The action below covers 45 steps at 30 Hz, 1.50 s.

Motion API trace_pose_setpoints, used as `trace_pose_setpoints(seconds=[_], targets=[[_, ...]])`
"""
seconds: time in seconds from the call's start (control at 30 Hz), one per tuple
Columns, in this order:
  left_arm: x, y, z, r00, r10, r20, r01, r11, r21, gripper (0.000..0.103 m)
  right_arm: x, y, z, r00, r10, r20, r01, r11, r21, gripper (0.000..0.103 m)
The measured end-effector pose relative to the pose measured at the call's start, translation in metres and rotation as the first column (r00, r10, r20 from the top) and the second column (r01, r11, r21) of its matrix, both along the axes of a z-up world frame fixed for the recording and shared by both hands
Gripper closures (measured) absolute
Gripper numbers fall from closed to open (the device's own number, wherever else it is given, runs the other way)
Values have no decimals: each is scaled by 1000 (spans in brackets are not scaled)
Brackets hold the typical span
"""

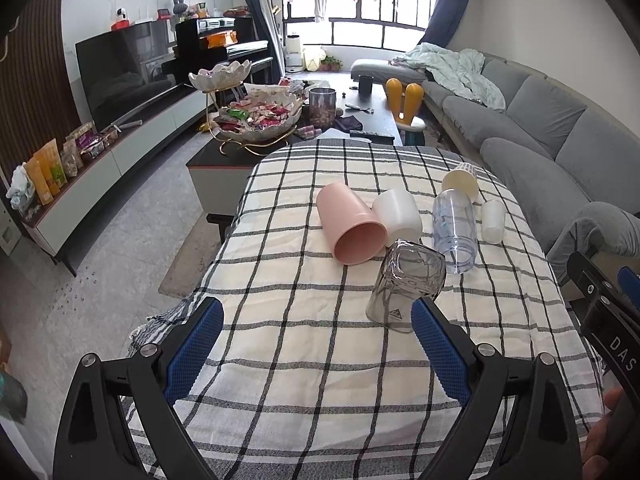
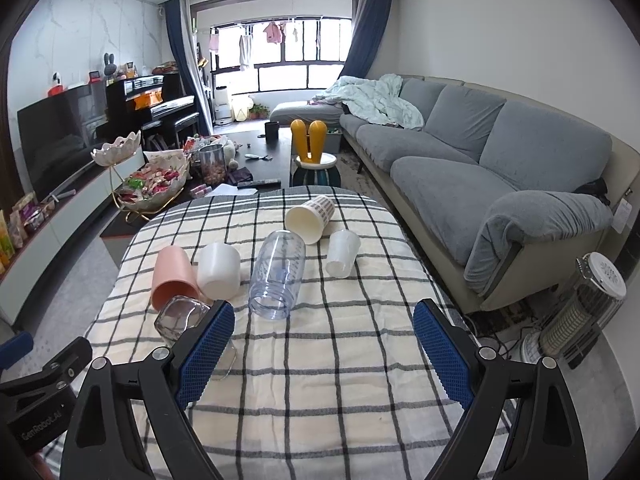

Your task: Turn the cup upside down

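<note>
Smoky grey glass cup (image 1: 406,288) sits on the checked cloth of the table (image 1: 304,344), nearest of the group, just beyond the right finger of the left tool (image 1: 318,344); whether it stands squarely or leans I cannot tell. In the right wrist view the same cup (image 2: 180,318) shows partly behind the left finger of the right tool (image 2: 324,344). Both tools stand wide apart, holding nothing. Just beyond the grey cup a pink cup (image 1: 352,224) lies on its side, mouth toward the near edge, touching a white cup (image 1: 398,212) to its right. Further right lies a clear bottle (image 1: 454,232), then a small translucent cup (image 1: 493,222), with a cream paper cup (image 1: 461,182) at the far end. A grey sofa (image 2: 480,168) runs along the right.
</note>
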State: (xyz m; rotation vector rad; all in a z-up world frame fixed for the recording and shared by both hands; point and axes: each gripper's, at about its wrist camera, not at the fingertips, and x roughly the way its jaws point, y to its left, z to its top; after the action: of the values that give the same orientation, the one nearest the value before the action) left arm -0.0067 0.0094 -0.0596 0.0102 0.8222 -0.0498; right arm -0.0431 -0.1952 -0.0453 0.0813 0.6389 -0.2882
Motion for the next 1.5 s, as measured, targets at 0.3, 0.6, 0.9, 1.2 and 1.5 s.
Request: trace_pose_setpoints(seconds=[0.3, 0.6, 0.9, 1.2, 1.5], targets=[[2, 2, 1, 1000, 1, 12, -1, 1000, 7, 6, 0, 1, 1, 1000, 2, 1, -2, 1000, 0, 12], [-2, 3, 5, 999, 5, 51, -6, 1000, 19, 3, -1, 4, 3, 1000, 14, 27, -14, 1000, -4, 12], [-4, 1, 7, 998, 9, 68, -10, 1000, 28, 0, -1, 2, 3, 1000, 15, 28, -15, 1000, -2, 11], [-4, 1, 8, 997, 15, 74, -18, 999, 35, 0, -1, 3, 3, 999, 15, 28, -15, 1000, -2, 10], [-3, 0, 7, 998, 14, 61, -16, 1000, 23, 0, -2, 2, 3, 1000, 13, 29, -13, 1000, -3, 10]])
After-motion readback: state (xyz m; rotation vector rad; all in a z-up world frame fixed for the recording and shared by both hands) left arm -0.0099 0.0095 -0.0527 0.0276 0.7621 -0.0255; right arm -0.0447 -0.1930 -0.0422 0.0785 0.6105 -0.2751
